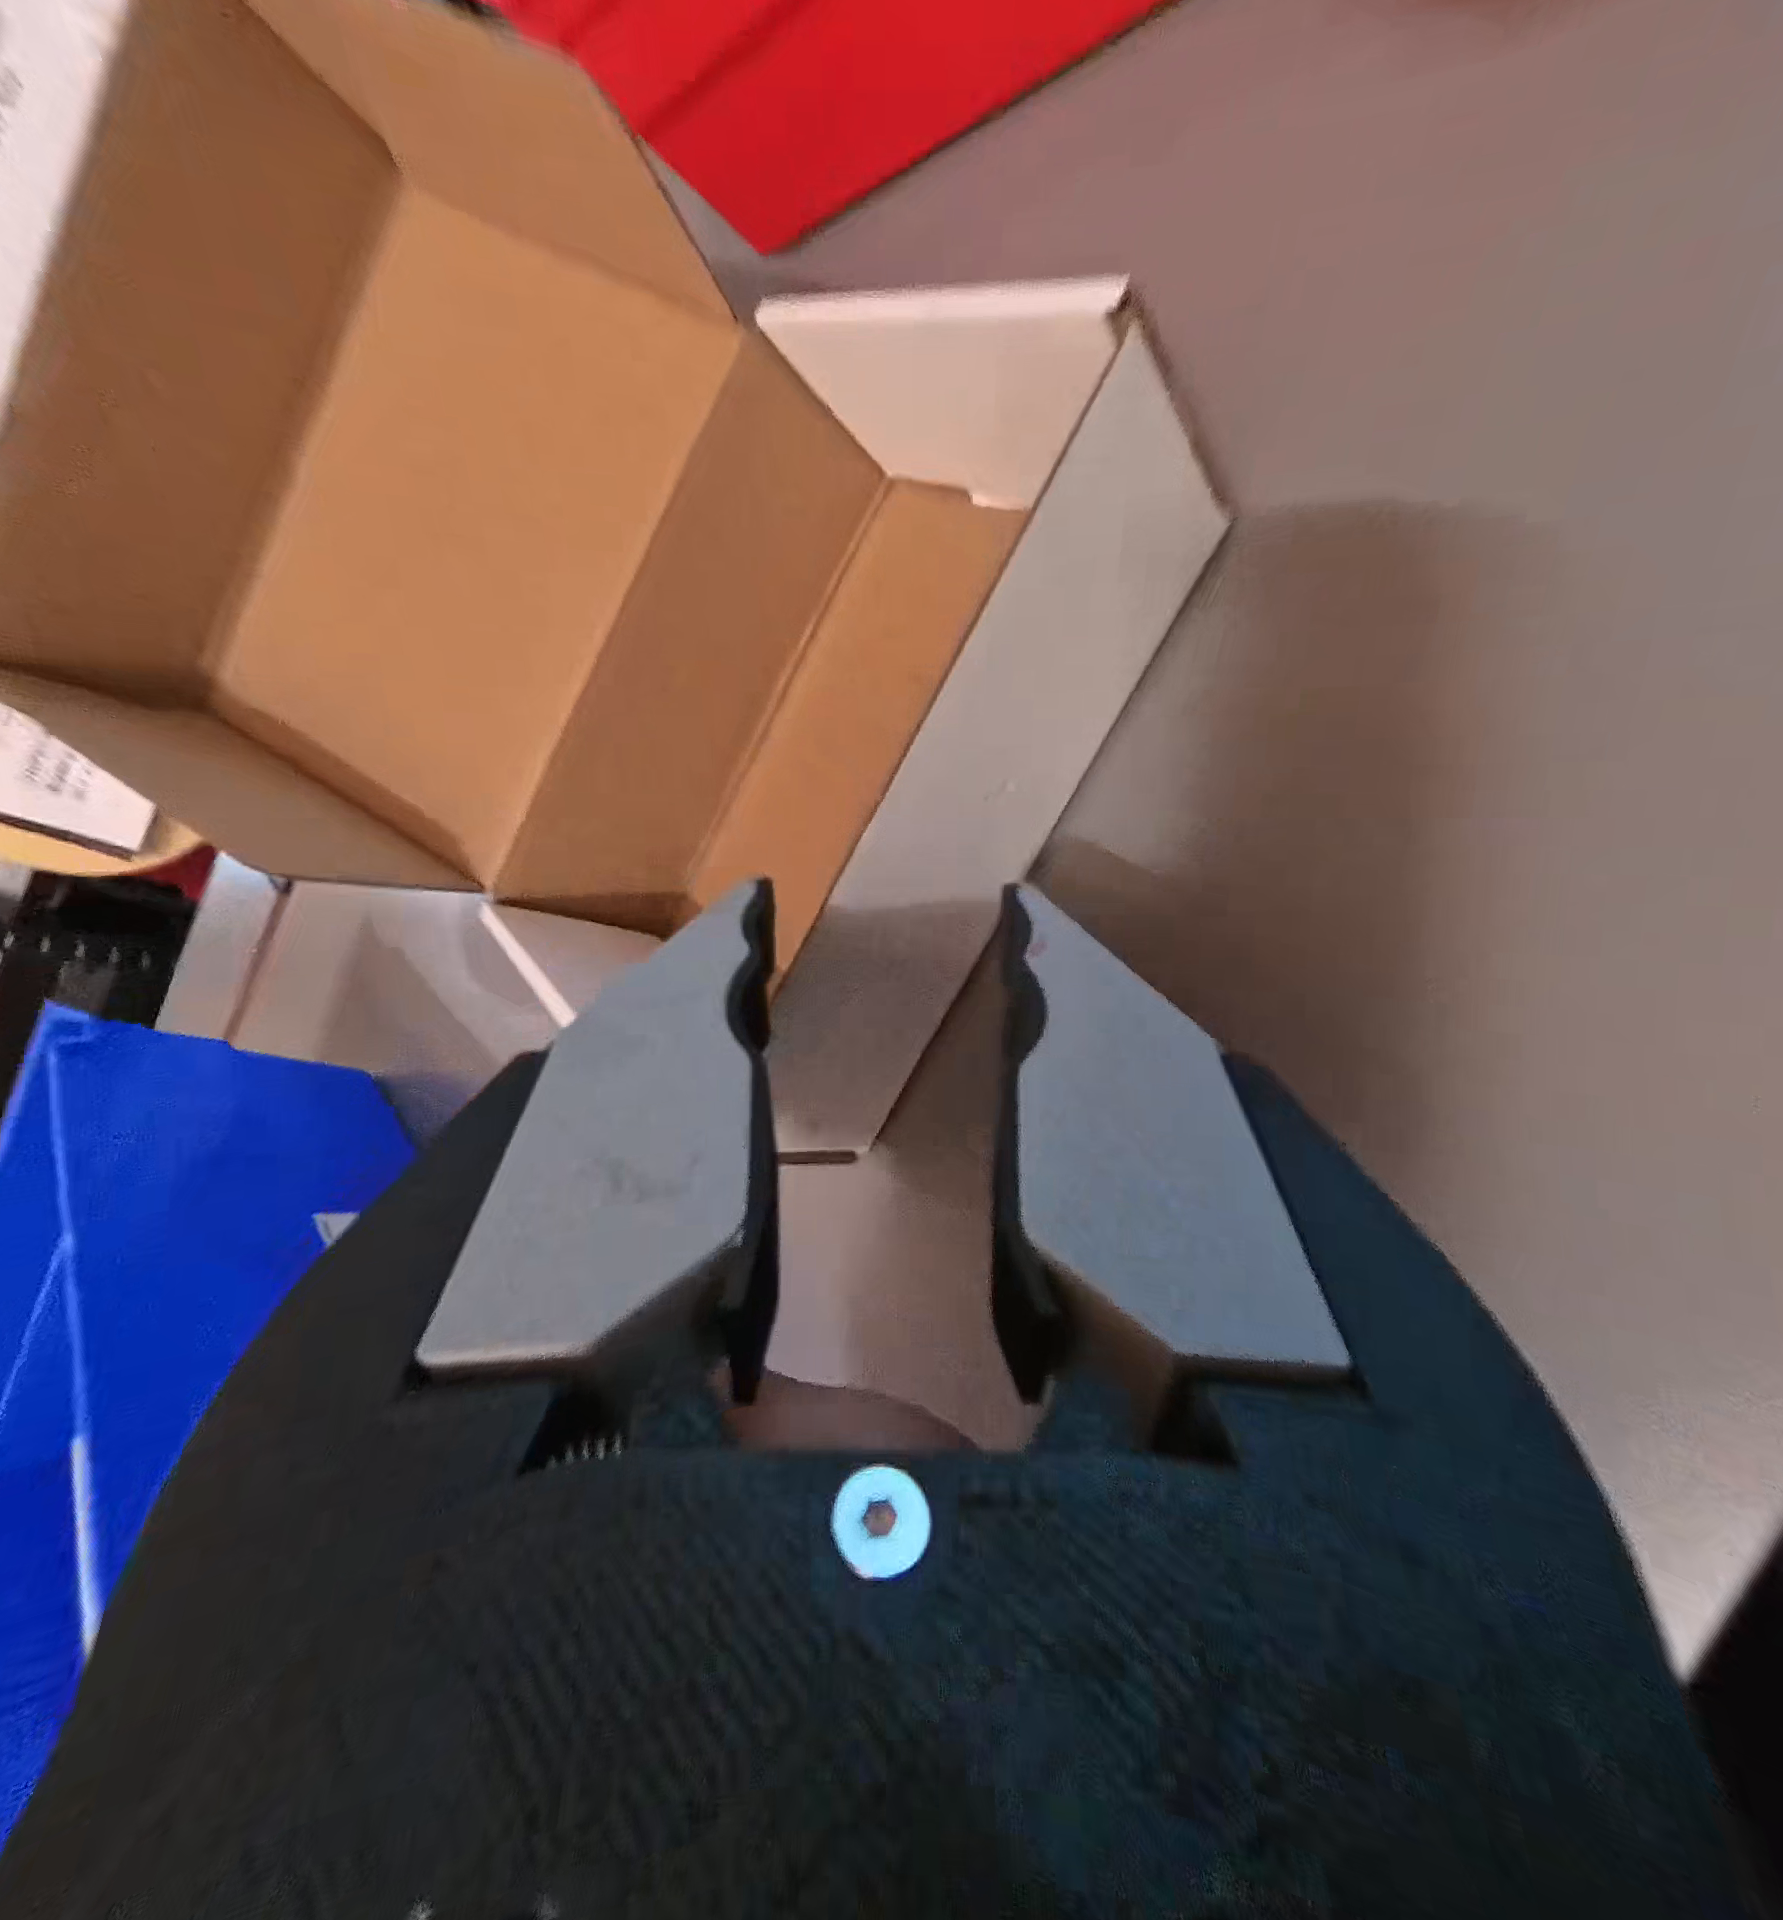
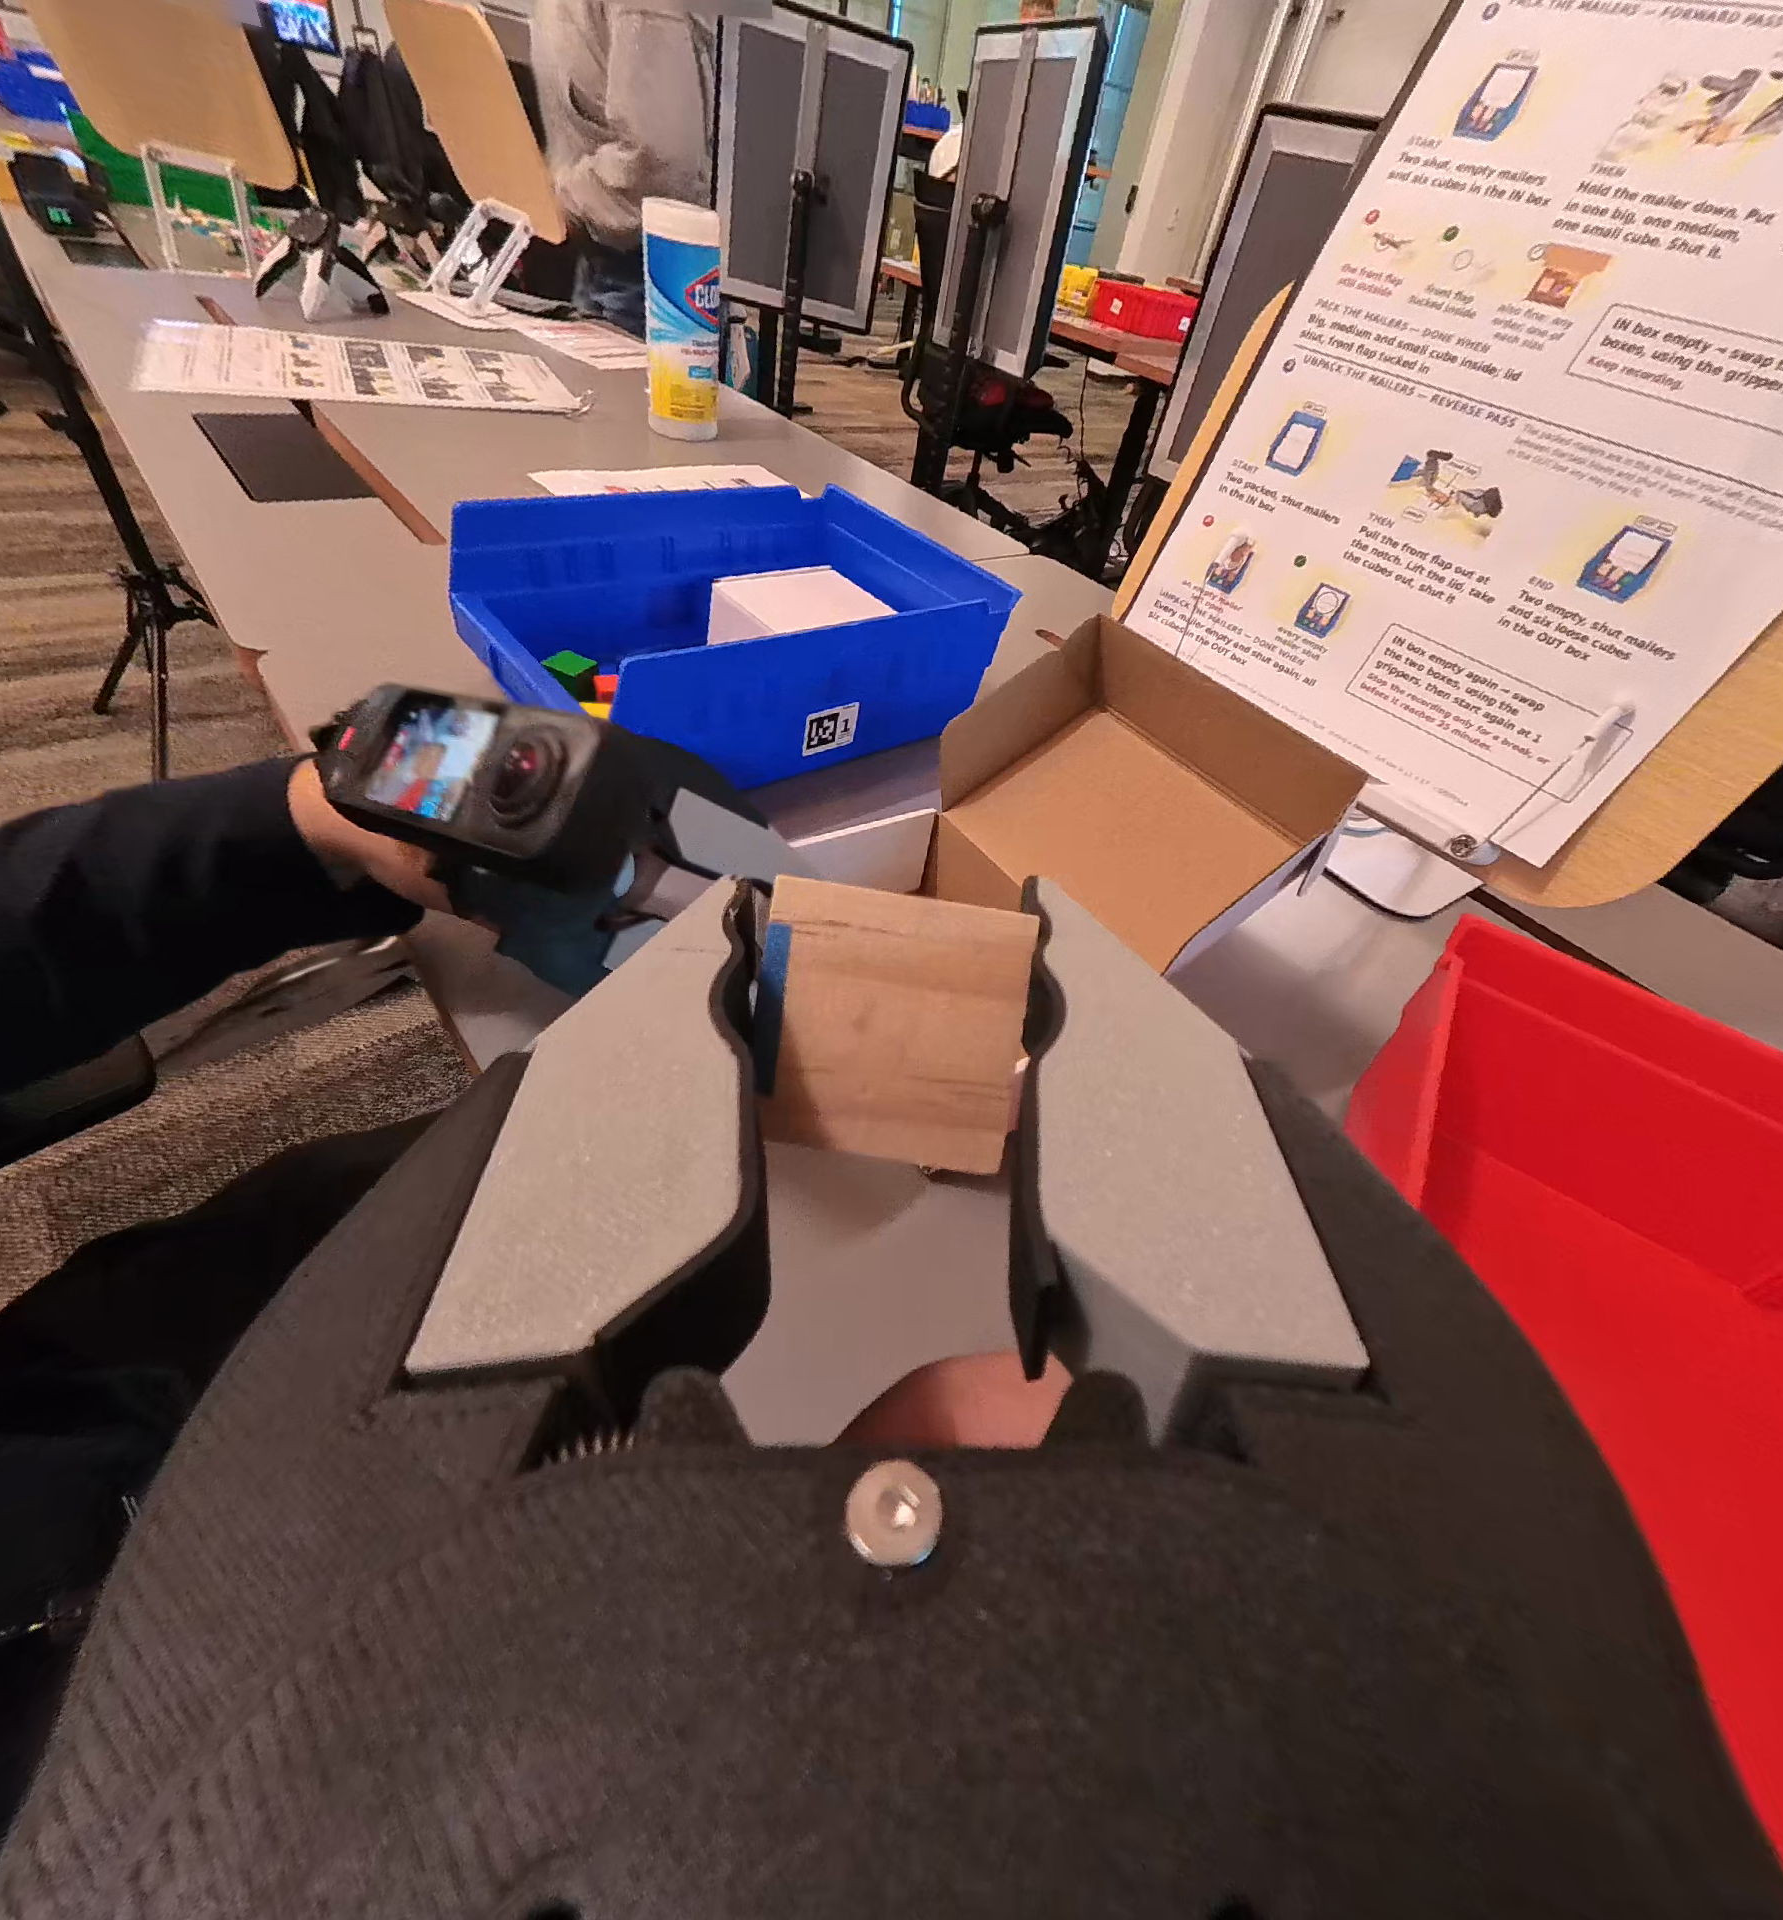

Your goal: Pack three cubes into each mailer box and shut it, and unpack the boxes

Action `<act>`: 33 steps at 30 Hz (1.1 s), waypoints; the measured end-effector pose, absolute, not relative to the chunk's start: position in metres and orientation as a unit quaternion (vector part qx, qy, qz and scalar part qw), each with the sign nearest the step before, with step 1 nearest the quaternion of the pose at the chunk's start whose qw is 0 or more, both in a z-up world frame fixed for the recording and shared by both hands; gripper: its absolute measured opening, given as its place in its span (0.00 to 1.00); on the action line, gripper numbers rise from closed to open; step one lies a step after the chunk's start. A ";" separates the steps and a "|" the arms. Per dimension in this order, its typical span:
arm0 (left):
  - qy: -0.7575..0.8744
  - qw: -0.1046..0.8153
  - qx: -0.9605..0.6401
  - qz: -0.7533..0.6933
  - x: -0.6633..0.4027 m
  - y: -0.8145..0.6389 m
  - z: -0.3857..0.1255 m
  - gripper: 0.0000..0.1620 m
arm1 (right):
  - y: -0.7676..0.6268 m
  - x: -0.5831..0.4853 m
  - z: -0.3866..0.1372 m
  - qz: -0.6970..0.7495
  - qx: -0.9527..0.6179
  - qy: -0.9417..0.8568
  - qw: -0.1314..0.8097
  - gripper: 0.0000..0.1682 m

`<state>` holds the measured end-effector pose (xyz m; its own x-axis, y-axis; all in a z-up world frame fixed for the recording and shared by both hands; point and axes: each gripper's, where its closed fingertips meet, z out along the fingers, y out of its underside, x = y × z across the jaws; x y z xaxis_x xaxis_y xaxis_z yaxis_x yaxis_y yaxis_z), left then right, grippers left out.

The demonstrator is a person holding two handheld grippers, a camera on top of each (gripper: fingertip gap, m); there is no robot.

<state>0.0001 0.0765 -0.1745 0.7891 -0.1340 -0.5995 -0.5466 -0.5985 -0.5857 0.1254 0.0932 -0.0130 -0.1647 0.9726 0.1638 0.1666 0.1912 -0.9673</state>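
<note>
An open mailer box (image 2: pixel 1126 800), brown inside and white outside, stands on the grey table in front of both grippers, and no cube shows inside it. My right gripper (image 2: pixel 892 935) is shut on a large wooden cube (image 2: pixel 897 1039) with a blue side face, held just short of the box's near corner. My left gripper (image 1: pixel 887 925) is open, its fingers straddling the box's white side wall (image 1: pixel 1074 623); the box's brown inside (image 1: pixel 451 520) lies to their left. The left gripper (image 2: pixel 700 831) also shows in the right wrist view, at the box's left side.
A blue bin (image 2: pixel 762 707) behind the box holds a shut white mailer (image 2: pixel 799 603) and small coloured cubes (image 2: pixel 570 670); the bin also shows in the left wrist view (image 1: pixel 87 1299). A red bin (image 2: pixel 1645 1195) sits at the right. An instruction board (image 2: pixel 1593 416) leans behind the box. Across from one pair of fingers to the other is roughly 20 cm.
</note>
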 end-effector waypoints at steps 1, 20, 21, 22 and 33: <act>0.196 0.391 -0.860 0.263 -0.003 0.078 -0.180 0.24 | 0.093 0.125 -0.014 0.440 -0.457 -0.624 0.456 0.29; 0.244 0.363 -0.887 0.147 0.067 0.067 -0.181 0.07 | 0.100 0.112 -0.039 0.428 -0.482 -0.635 0.425 0.29; 0.242 0.360 -0.891 0.135 0.072 0.065 -0.180 0.08 | 0.100 0.111 -0.041 0.430 -0.484 -0.636 0.419 0.29; 0.240 0.358 -0.894 0.124 0.077 0.064 -0.180 0.08 | 0.100 0.110 -0.044 0.432 -0.485 -0.638 0.413 0.29; 0.262 0.353 -0.890 0.122 0.101 0.061 -0.180 0.09 | 0.117 0.088 -0.101 0.370 -0.525 -0.669 0.375 0.29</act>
<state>0.1006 0.0610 -0.1802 0.8332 -0.3803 -0.4015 -0.5521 -0.6131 -0.5651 0.0881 0.1166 -0.1014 -0.1676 0.9794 0.1126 0.4252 0.1749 -0.8881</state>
